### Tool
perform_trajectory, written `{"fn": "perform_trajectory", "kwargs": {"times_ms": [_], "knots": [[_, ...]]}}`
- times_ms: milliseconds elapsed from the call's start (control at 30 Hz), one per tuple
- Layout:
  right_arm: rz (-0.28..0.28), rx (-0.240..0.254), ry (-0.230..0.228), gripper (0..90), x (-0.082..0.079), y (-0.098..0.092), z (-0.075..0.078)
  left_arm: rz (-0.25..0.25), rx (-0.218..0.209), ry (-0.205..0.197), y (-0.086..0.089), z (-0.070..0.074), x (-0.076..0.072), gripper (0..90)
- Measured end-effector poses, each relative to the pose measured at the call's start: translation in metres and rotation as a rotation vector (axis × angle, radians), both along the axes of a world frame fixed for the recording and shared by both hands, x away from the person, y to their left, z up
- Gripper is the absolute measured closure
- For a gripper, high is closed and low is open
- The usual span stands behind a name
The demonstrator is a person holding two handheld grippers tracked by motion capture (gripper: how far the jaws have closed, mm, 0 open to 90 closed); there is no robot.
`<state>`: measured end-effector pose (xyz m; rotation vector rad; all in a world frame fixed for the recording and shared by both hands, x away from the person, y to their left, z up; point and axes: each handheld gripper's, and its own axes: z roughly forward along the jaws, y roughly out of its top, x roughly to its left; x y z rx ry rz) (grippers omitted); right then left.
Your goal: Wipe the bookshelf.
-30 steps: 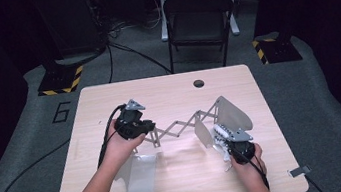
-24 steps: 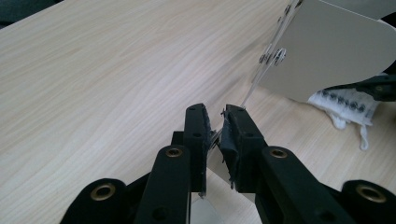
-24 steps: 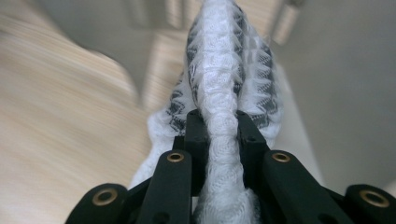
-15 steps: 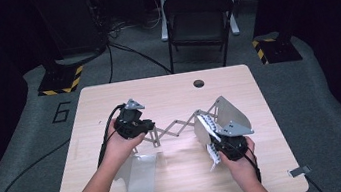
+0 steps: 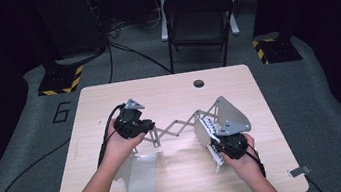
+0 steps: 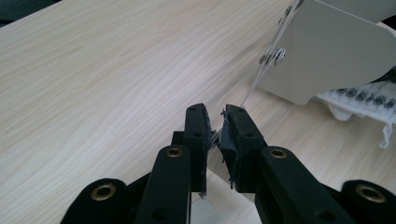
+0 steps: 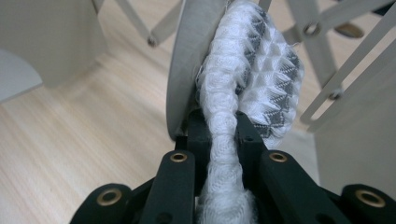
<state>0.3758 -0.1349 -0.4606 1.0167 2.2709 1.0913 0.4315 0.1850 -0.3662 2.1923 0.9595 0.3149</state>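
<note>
A grey metal folding rack [image 5: 175, 128] with a scissor lattice lies stretched across the wooden table [image 5: 108, 99]. My left gripper [image 5: 148, 126] [image 6: 215, 116] is shut on a thin metal strip [image 6: 214, 140] at the rack's left end. My right gripper [image 5: 216, 140] [image 7: 220, 122] is shut on a white cloth with grey triangles [image 7: 252, 70] [image 5: 207, 127]. Its jaws have just been closing tighter on that cloth. The cloth lies against a rounded grey plate [image 7: 189, 56] of the rack, and a larger plate [image 5: 230, 114] [image 6: 327, 51] stands tilted behind it.
Another grey plate [image 5: 141, 173] of the rack lies flat near the left forearm. A small round hole [image 5: 199, 83] is near the table's far edge. A black folding chair [image 5: 198, 21] stands beyond the table, with cables and yellow-black striped bases [image 5: 60, 83] on the floor.
My right gripper has risen and shifted slightly left with the cloth, ending close against the rack's right plates. The left gripper has stayed in place.
</note>
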Motion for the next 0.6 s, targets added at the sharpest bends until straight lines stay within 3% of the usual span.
{"fn": "perform_trajectory", "kwargs": {"times_ms": [67, 133, 233, 300, 367, 533, 600], "knots": [[0.003, 0.004, 0.003, 80.5, -0.001, -0.002, -0.002, -0.002, 0.002, 0.0, 0.0, 0.0, 0.0, 79.6], [0.011, 0.043, -0.016, 80.6, -0.003, -0.006, 0.007, -0.001, 0.002, 0.001, 0.0, 0.0, 0.0, 79.5], [0.027, 0.088, -0.103, 80.6, -0.011, -0.009, 0.026, 0.0, 0.001, 0.004, 0.0, 0.0, 0.001, 79.5], [0.039, 0.099, -0.119, 80.5, -0.014, -0.011, 0.034, -0.002, -0.001, 0.003, 0.0, 0.0, 0.001, 79.5], [0.048, 0.094, -0.11, 80.5, -0.015, -0.013, 0.031, -0.001, 0.001, 0.004, 0.0, 0.0, 0.001, 79.5], [0.046, 0.046, -0.021, 80.6, -0.014, -0.014, 0.003, -0.001, 0.001, 0.003, 0.0, 0.0, 0.0, 79.5], [0.051, 0.035, -0.02, 80.5, -0.014, -0.015, 0.0, -0.001, 0.002, 0.003, 0.0, 0.0, 0.0, 79.5]]}}
